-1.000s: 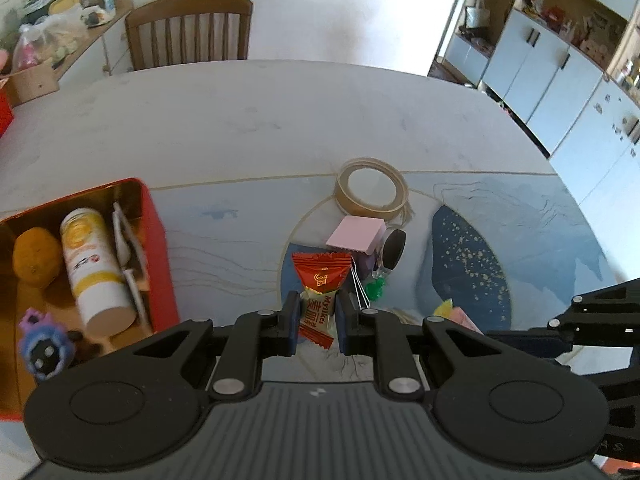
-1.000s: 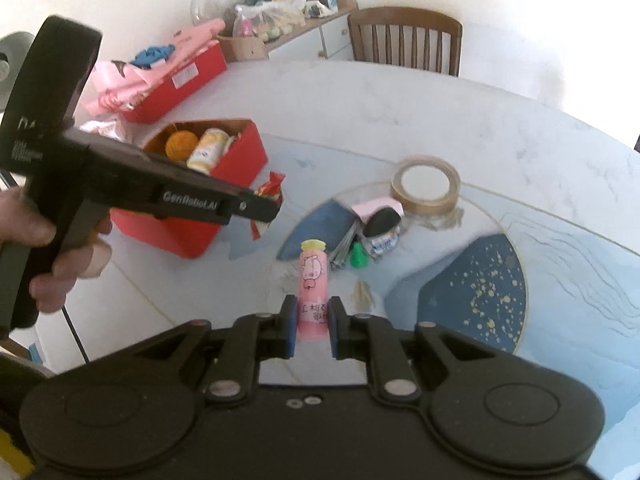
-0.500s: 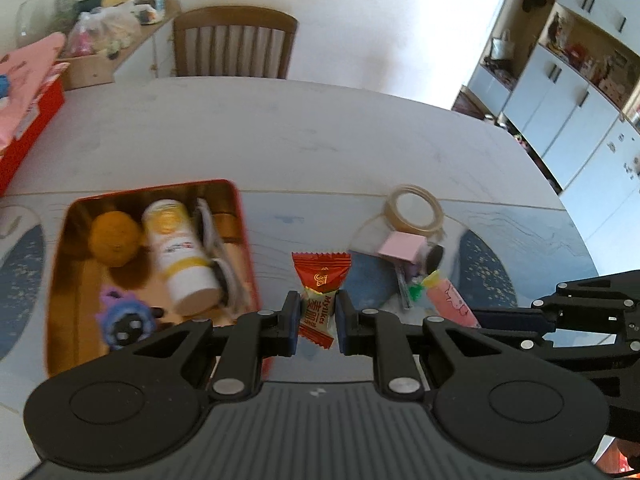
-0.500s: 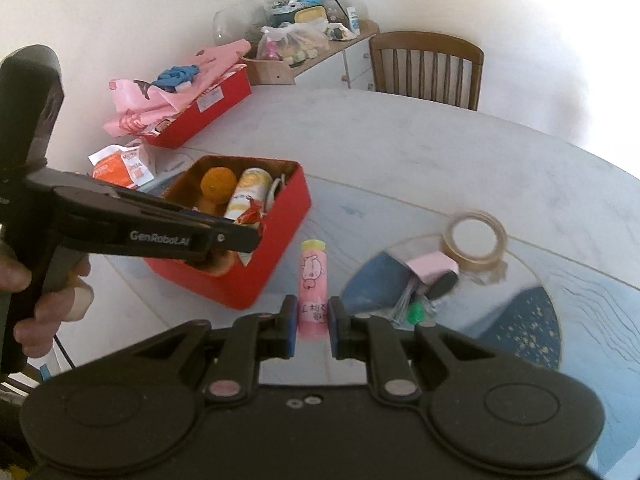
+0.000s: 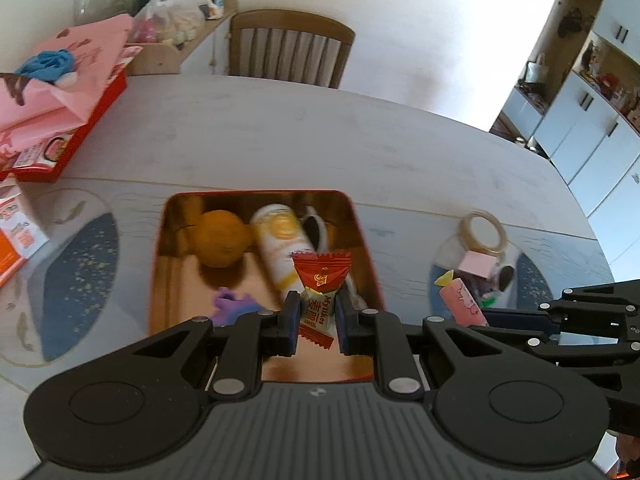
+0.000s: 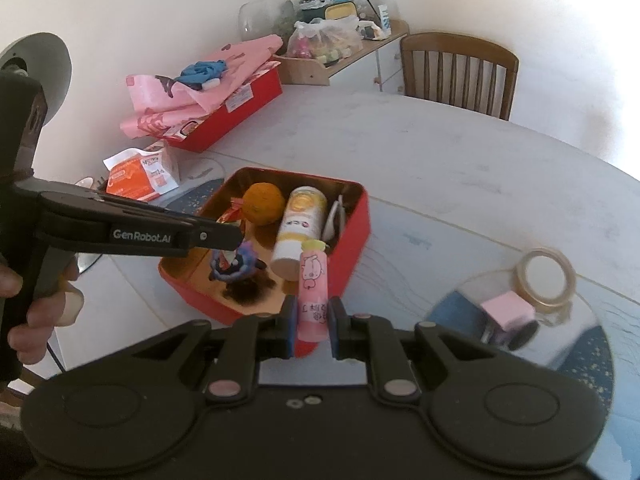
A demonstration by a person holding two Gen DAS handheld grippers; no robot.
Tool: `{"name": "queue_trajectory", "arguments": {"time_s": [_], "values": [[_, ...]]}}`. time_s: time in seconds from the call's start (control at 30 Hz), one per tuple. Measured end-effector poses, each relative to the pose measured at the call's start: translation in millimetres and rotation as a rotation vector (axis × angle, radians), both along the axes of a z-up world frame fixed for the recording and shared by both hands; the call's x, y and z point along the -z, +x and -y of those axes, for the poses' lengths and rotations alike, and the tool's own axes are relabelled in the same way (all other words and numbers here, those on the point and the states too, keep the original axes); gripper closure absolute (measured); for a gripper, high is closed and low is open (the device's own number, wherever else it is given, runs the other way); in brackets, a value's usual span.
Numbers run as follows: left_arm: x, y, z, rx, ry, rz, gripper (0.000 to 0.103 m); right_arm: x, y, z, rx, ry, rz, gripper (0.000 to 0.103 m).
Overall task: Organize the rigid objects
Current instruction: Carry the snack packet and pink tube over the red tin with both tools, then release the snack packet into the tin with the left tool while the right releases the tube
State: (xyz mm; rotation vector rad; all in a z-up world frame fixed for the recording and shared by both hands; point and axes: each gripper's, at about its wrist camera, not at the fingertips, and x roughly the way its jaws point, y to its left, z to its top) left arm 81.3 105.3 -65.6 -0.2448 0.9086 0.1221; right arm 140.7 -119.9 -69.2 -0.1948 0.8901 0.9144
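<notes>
My left gripper point(image 5: 317, 322) is shut on a red wrapped candy point(image 5: 320, 292) and hangs over the open red tin point(image 5: 362, 226). Inside the tin lie an orange ball point(image 5: 222, 238), a white and yellow bottle point(image 5: 282, 246) and a purple toy point(image 5: 234, 304). In the right wrist view my right gripper point(image 6: 313, 330) is shut on a pink tube point(image 6: 314, 292), held above the near right corner of the red tin point(image 6: 358, 232). The left gripper point(image 6: 224, 236) reaches over the tin from the left, a hand on its handle.
To the right lie a tape roll point(image 5: 482, 230), a pink block point(image 5: 476, 262) and small items on a round mat. A second red box with pink paper point(image 6: 224, 100), an orange packet point(image 6: 142, 174) and a wooden chair point(image 5: 290, 52) stand beyond.
Both grippers have moved left with their objects, from above the pile by the tape roll to above the red tin. Their grips are unchanged.
</notes>
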Motion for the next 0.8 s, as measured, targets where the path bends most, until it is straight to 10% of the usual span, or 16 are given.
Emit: {"name": "queue_trajectory", "arguments": {"time_s": [0.8], "values": [[50,42,-71,0.042,0.064,-0.141,0.085,49,6,-90,-0.003,-0.124,-0.067,0.088]]}}
